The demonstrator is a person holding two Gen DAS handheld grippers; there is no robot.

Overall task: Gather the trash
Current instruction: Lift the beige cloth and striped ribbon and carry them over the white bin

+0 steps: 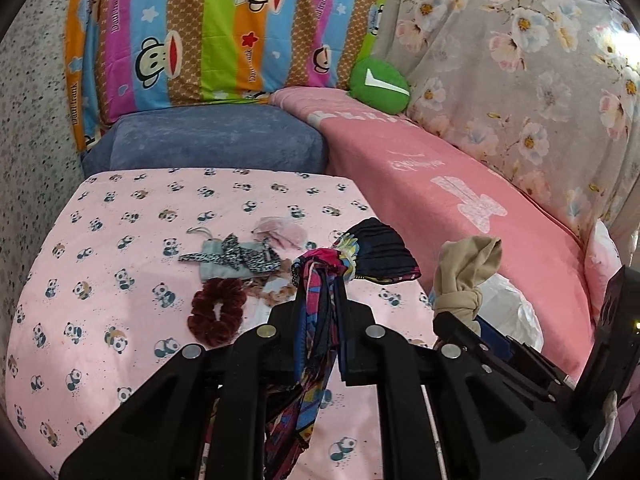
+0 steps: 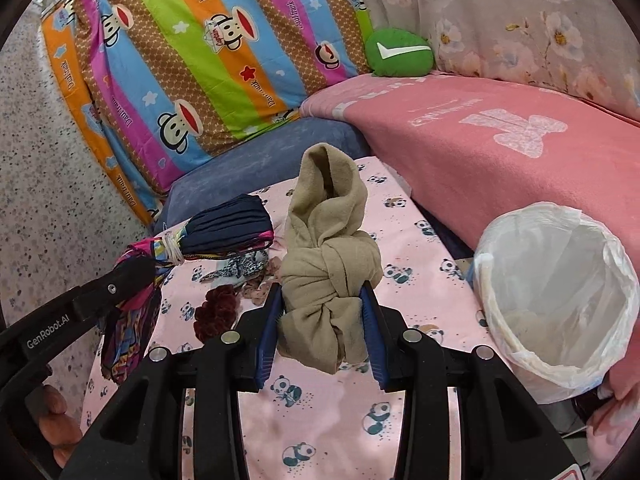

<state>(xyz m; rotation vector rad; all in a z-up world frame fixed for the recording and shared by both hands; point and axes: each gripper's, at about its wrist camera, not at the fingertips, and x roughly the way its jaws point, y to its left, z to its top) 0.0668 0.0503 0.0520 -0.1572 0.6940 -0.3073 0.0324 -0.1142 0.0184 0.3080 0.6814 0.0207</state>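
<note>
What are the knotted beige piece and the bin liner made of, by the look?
Knotted beige piece: soft matte knit, probably fleece or jersey; it folds thickly and holds a knot. Bin liner: thin translucent white plastic film, glossy, crinkled over the rim.

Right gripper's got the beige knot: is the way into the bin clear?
Probably yes. The right gripper holds the beige knot above the bed, and the lined bin stands open just to its right with nothing between them.

Striped cartoon-monkey pillow (image 1: pixel 224 28) upright behind blue velvet cushion (image 1: pixel 208 140); round green plush cushion (image 2: pixel 400 53) on pink blanket (image 2: pixel 500 152).
</note>
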